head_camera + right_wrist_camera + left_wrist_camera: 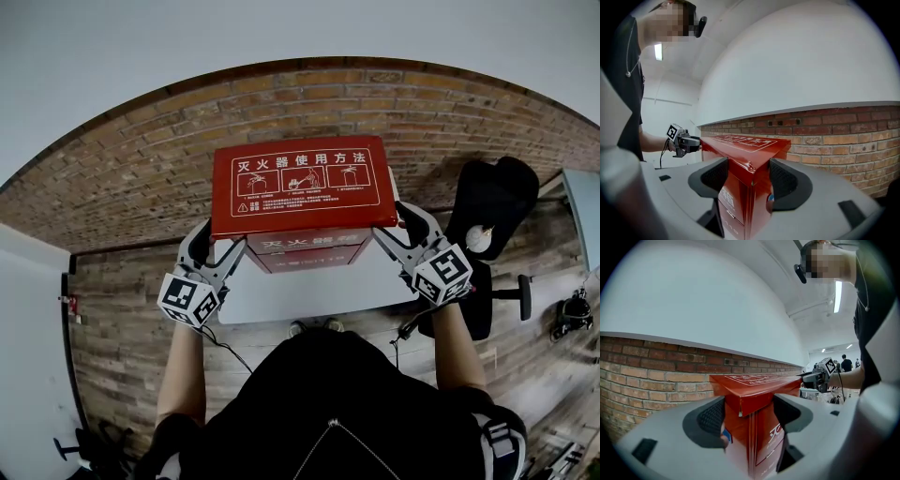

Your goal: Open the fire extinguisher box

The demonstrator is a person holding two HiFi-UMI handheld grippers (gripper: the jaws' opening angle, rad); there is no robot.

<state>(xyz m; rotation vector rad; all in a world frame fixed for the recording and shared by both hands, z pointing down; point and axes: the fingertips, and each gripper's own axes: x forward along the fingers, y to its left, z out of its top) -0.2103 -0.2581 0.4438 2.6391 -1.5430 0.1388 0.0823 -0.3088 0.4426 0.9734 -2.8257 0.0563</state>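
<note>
Your left hand-held gripper [208,246] sits at the lid's front left corner. In the left gripper view its jaws stand spread wide with that corner between the pads [712,416]. They flank the corner closely, but I see no squeeze, so I read the gripper as released.

The red box [302,255] stands in the middle, backed against the brick wall [131,183]. Its lid [302,183] faces up, printed side showing, and overhangs the body. I can't tell whether the lid has lifted at all.

Your right hand-held gripper [398,234] mirrors the left at the front right corner. In the right gripper view its jaws are also apart, straddling that corner and not clamped on it.

I judge you're at the grasping step, with both tools placed and the opening itself not yet done. Next, close both on the lid edge together, then raise the front evenly so it swings back toward the wall. Lifting one side first could twist the lid or shift the box.
</note>
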